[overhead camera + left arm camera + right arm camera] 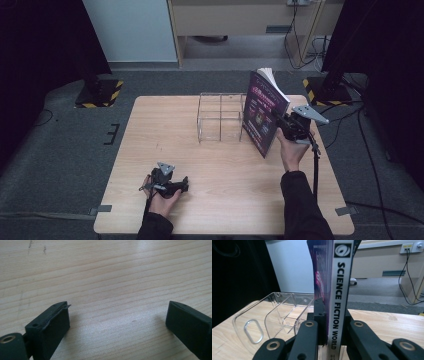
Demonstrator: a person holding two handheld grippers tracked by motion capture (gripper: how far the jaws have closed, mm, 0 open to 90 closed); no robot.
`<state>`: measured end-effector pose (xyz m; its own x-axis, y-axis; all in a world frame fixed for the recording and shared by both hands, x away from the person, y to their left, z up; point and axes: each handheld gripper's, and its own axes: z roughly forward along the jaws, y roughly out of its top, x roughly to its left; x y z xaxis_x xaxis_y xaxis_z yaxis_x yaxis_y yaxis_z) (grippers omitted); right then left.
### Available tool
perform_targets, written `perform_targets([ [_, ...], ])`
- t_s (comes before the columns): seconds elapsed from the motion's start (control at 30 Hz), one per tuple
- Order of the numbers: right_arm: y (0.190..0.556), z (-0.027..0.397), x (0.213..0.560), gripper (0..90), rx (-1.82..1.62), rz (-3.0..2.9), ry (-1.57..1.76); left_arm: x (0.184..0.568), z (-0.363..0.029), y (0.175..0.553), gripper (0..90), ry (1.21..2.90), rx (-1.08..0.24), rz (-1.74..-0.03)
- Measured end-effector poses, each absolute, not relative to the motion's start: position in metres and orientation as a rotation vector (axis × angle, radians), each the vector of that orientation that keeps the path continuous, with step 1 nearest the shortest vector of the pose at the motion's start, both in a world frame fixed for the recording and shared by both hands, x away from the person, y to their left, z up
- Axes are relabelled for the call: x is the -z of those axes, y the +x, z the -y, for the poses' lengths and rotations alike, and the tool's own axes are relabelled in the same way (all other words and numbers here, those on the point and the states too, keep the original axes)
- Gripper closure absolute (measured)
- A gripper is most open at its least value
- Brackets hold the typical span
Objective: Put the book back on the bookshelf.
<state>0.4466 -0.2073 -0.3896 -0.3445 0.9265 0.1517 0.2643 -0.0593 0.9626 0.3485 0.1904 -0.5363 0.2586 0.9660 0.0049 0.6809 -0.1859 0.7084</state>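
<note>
Black hand-held gripper (pixel 283 121), grey triangular plate (trailing cable), dark sleeves (pixel 300 200)

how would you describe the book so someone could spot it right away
On the wooden table, look to the right end of the clear rack. The book stands upright there, clamped in the right gripper: purple cover, white spine reading SCIENCE FICTION WORLD.

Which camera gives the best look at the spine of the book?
The right gripper view: the book stands upright between the jaws, its spine facing the camera and readable. The high view shows its purple cover beside the clear rack. The left gripper view looks at bare table.
</note>
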Motion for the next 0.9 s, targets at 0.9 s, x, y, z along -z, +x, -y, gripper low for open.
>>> perform_targets([
  [0.9, 0.449, 0.201, 0.403, 82.1, -1.366, -1.649, 1.286, 0.536, -0.190, 0.349, 4.2, 1.944, -0.623, -1.488],
])
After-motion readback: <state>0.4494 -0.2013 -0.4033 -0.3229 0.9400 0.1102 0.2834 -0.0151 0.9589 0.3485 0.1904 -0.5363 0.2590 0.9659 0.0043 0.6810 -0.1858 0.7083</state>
